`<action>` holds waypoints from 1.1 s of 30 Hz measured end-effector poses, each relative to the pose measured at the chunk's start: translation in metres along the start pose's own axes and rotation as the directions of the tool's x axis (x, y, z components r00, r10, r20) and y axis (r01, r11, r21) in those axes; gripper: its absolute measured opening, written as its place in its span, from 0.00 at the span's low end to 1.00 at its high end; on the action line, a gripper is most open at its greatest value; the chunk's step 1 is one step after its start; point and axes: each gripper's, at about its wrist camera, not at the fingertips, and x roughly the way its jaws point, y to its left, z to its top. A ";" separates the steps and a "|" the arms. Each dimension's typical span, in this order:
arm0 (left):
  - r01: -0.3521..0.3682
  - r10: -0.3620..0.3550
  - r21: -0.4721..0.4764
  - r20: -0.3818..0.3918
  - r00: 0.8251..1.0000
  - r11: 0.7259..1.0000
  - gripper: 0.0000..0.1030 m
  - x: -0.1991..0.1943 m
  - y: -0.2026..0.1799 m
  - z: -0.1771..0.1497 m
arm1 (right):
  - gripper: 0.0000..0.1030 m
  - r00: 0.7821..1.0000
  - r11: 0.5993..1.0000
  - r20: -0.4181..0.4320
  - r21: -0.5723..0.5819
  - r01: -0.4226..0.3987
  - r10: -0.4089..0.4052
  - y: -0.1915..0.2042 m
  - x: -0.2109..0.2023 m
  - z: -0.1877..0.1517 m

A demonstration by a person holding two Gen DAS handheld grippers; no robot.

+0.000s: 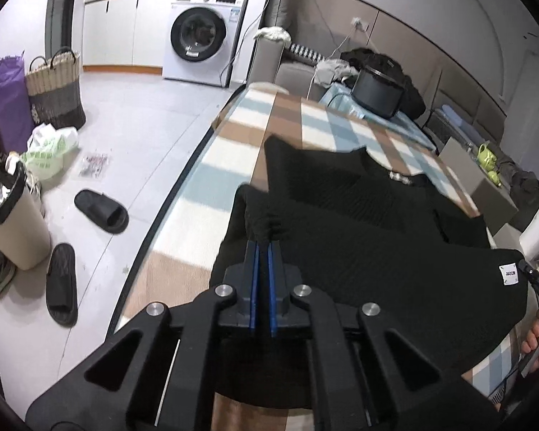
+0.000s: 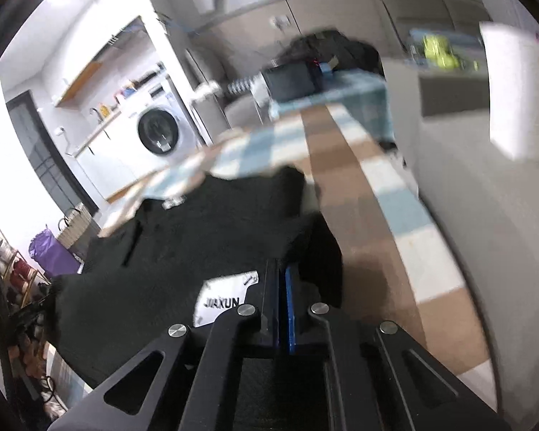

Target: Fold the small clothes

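Left wrist: bin point(image 1: 16, 230), black liner.

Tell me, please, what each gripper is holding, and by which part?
Both pinch the black garment at its near edge: left gripper on a bunched corner, right gripper beside the white label.

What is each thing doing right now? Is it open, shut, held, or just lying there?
Left tool: shut on the black garment.
Right tool: shut on the black garment.
Black garment: pinched at two edges, the rest lying on the checked tablecloth.
Washing machine: door shut.
Slippers: lying apart on the floor.
Bin: lined with a bag, no lid on.
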 end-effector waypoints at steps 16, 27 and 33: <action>-0.071 0.071 0.001 -0.054 0.996 0.997 0.09 0.053 0.000 0.041 | 0.08 0.974 0.973 -0.138 0.118 0.199 -0.182 -0.004 0.066 0.039; -0.047 0.045 -0.058 -0.025 0.999 0.997 0.50 -0.010 0.015 0.002 | 0.40 0.970 0.932 -0.172 0.348 -0.102 0.170 -0.019 -0.011 -0.019; -0.019 0.018 -0.035 -0.044 0.999 0.999 0.53 -0.029 0.003 -0.025 | 0.41 0.930 0.889 -0.225 0.423 -0.176 0.291 -0.010 -0.008 -0.050</action>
